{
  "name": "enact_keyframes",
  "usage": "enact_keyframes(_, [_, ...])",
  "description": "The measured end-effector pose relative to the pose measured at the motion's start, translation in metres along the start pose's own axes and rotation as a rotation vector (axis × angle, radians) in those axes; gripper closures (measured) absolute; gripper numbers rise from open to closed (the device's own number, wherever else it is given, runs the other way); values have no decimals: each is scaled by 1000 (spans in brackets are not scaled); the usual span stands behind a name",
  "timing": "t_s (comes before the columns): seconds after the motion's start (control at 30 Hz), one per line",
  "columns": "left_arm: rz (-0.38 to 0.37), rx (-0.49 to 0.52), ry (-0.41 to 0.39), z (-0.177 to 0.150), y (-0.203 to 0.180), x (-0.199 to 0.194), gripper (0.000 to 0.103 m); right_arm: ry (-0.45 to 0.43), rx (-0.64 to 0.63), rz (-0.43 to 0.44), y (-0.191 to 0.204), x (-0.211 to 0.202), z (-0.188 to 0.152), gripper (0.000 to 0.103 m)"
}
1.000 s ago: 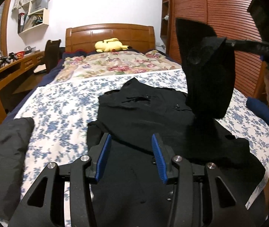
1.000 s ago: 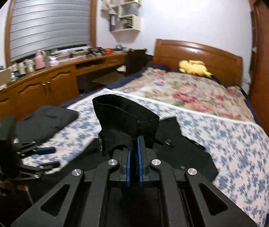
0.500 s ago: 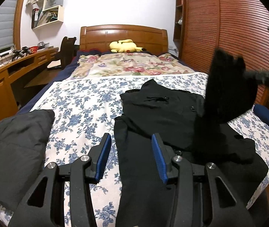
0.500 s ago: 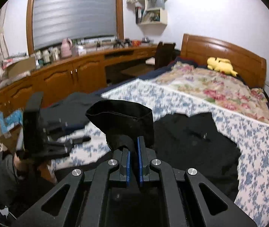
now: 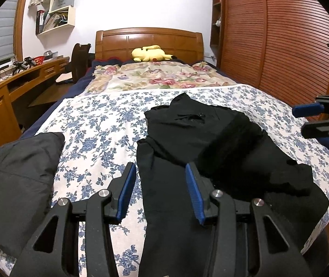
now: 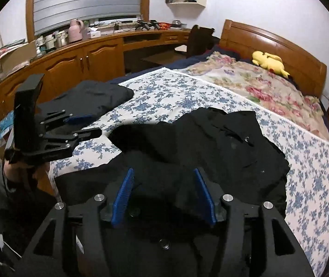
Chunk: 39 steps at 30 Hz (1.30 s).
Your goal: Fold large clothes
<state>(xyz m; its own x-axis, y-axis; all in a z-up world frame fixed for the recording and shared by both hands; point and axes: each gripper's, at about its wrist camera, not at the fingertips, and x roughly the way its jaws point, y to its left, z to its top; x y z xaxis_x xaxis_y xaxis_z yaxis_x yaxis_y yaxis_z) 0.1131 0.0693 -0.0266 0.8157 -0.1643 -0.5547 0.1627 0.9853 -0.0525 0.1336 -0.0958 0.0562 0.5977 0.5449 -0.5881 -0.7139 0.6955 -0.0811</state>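
And there it lies: the large black garment (image 5: 201,143), a dark matte coat-like piece, is spread on the blue-flowered white bedsheet (image 5: 99,133) at the near end of the bed, right of centre in the left wrist view. A small slit pocket or zip shows on its far part, and one fold of fabric lies heaped across its right side, leaving a rumpled ridge. Its near end runs down to the foot of the bed, under the cameras.

The right gripper (image 6: 164,194) has just been opening, blue pads now spread apart; black cloth lies below and between them, but the pads are not pressing on it. In the left wrist view that same gripper shows at the far right edge (image 5: 312,117), parted.

The left gripper (image 5: 159,191) hovers over the near left edge of the garment, its blue pads apart with nothing pinched.

To the left on the sheet sits a folded dark grey padded jacket (image 5: 19,180), well apart from the black one. Far off, a yellow plush toy (image 5: 150,54) rests against the wooden headboard (image 5: 148,39).
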Motion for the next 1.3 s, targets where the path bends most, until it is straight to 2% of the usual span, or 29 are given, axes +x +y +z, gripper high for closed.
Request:
enact_keyframes(0.1, [0, 3, 3, -1, -2, 1, 58, -23, 19, 40, -5, -3, -1, 47])
enact_keyframes(0.23, [0, 4, 11, -2, -2, 3, 58, -32, 48, -32, -18, 2, -6, 47])
enact_keyframes(0.43, [-2, 13, 18, -4, -5, 3, 58, 25, 160, -66, -38, 55, -26, 47])
enact_keyframes(0.67, [9, 23, 15, -6, -7, 1, 58, 111, 217, 24, -11, 137, -40, 47])
enact_keyframes(0.87, [31, 32, 10, -10, -5, 2, 58, 223, 135, 141, 34, 169, -56, 47])
enact_keyframes(0.93, [31, 28, 16, -11, -4, 3, 58, 228, 90, 122, 44, 169, -63, 47])
enact_keyframes(1.07, [21, 21, 18, -12, -3, 4, 58, 206, 126, 135, 37, 162, -61, 47])
enact_keyframes(1.3, [34, 63, 10, -9, -12, 0, 58, 85, 193, 89, 14, 112, -75, 47])
